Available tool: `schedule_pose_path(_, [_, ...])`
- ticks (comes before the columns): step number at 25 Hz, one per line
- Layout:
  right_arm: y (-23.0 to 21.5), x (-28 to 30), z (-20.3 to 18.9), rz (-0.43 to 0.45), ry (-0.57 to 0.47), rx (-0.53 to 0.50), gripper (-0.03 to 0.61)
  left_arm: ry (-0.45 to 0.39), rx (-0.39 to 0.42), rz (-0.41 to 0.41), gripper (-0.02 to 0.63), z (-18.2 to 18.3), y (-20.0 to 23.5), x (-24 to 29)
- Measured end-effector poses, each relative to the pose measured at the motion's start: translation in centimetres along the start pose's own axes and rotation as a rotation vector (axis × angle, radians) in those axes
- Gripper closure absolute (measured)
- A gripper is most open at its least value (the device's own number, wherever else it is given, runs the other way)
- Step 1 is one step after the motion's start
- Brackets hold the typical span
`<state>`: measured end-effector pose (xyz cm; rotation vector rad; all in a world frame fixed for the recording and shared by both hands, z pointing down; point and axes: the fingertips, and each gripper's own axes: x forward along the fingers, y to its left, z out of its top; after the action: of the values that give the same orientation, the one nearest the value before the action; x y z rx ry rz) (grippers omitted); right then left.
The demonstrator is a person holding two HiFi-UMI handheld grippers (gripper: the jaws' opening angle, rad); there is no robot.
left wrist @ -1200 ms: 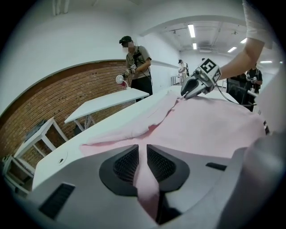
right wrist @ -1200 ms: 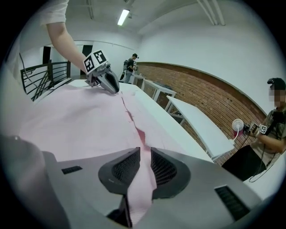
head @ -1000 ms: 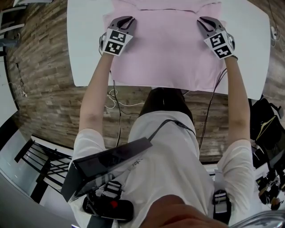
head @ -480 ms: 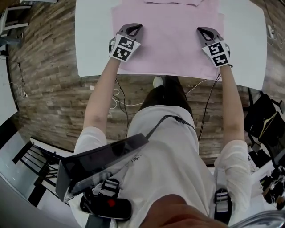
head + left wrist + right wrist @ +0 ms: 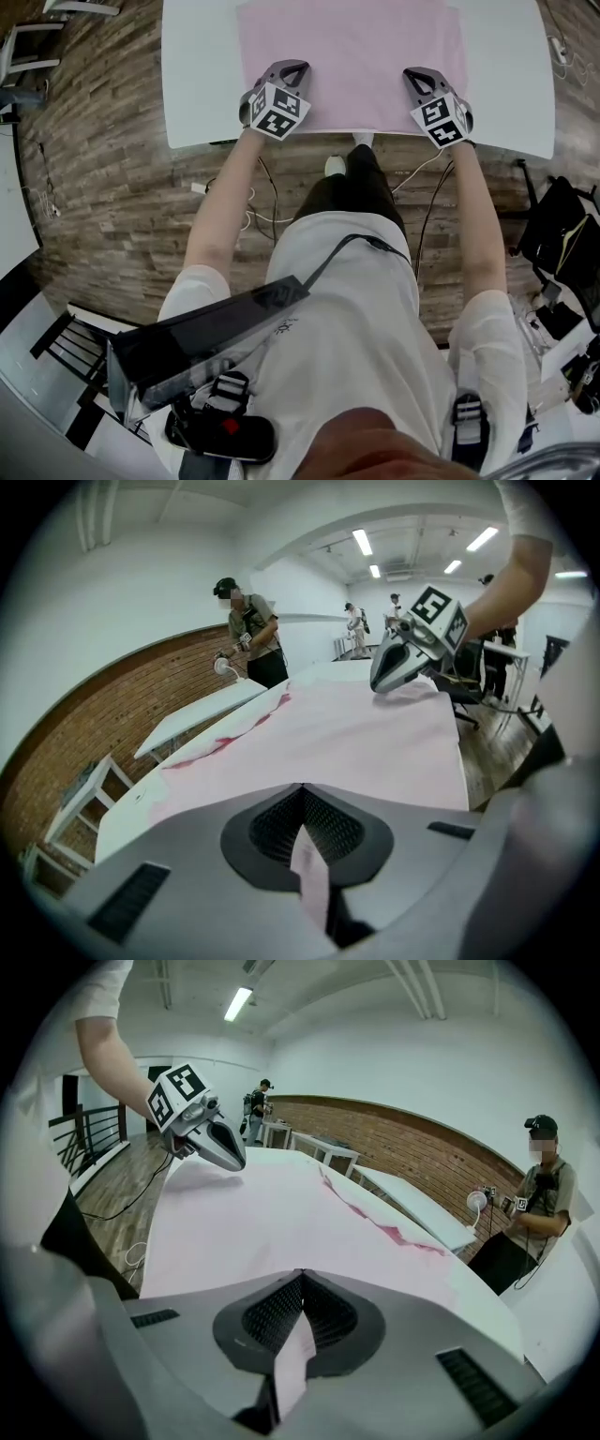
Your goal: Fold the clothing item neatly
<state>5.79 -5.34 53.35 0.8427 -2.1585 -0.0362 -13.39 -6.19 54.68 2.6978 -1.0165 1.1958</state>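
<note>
Both claws are clamped shut on the pink garment point(image 5: 352, 56), which lies flat on the white table point(image 5: 197, 84). The left gripper point(image 5: 296, 67) and the right gripper point(image 5: 412, 73) each pinch a tuck of fabric close to the table's near edge, one toward each side of the cloth, probably to keep it taut and square while it is drawn. A second ago they stood farther in from that near edge, with a broad band of cloth before them; now only a narrow strip remains.
</note>
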Motion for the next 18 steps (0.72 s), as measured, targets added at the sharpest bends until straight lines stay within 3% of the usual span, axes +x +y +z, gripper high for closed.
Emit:
schedule_pose_path(4, [2.0, -1.3, -0.4, -0.001, 0.022, -0.040, 0.575, 0.010, 0.091, -0.027, 0.612, 0.4, -3.1, -0.4])
schedule_pose_path(18, [6.7, -5.5, -3.8, 0.088, 0.038, -0.145, 0.575, 0.060, 0.178, -0.107, 0.611, -0.5, -10.9, -2.6])
